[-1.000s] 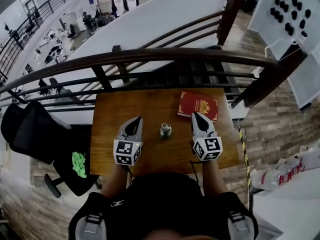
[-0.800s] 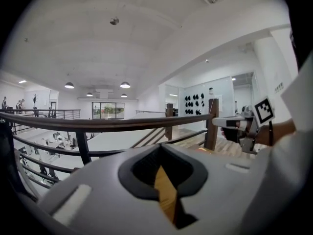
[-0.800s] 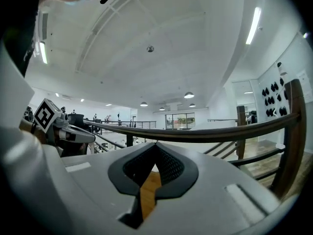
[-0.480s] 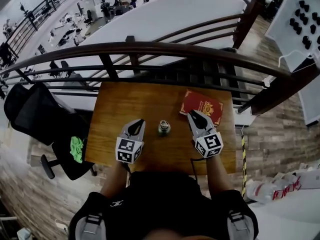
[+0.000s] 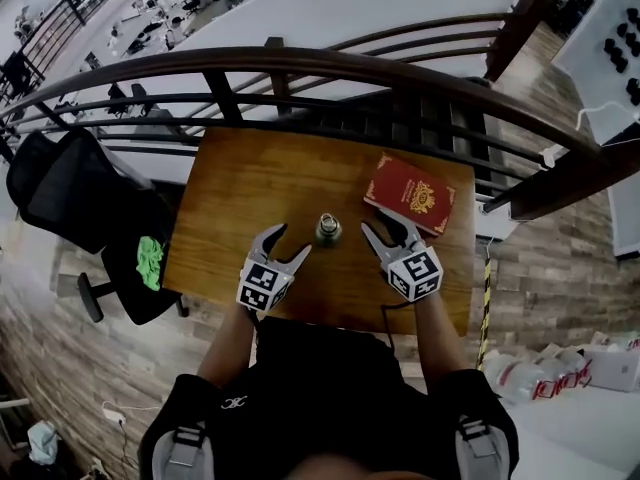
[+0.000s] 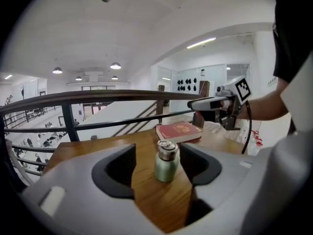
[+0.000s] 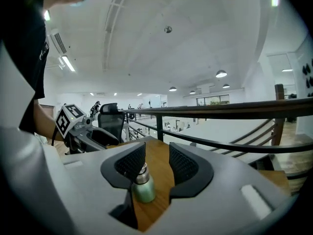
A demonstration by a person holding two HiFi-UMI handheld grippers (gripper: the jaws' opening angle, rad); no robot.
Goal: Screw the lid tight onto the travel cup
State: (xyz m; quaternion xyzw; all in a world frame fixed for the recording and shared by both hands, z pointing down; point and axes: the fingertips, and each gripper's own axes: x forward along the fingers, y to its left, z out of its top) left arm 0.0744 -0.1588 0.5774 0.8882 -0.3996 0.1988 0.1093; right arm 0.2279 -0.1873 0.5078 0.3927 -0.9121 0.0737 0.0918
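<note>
A small green travel cup with a silver lid stands upright on the wooden table. My left gripper is just left of it and my right gripper just right of it. Both point at the cup. Both pairs of jaws have just been opening and stand open, with nothing between the pads. In the left gripper view the cup shows in the gap, ahead of the left gripper's tips. In the right gripper view the cup is partly hidden by one jaw of the right gripper.
A red book lies at the table's far right, close behind the right gripper. A dark metal railing runs along the table's far edge. A black office chair with something green on it stands to the left.
Both grippers were shut and now stand open. Both have come down toward the table, on either side of the cup. The cup has not moved.
</note>
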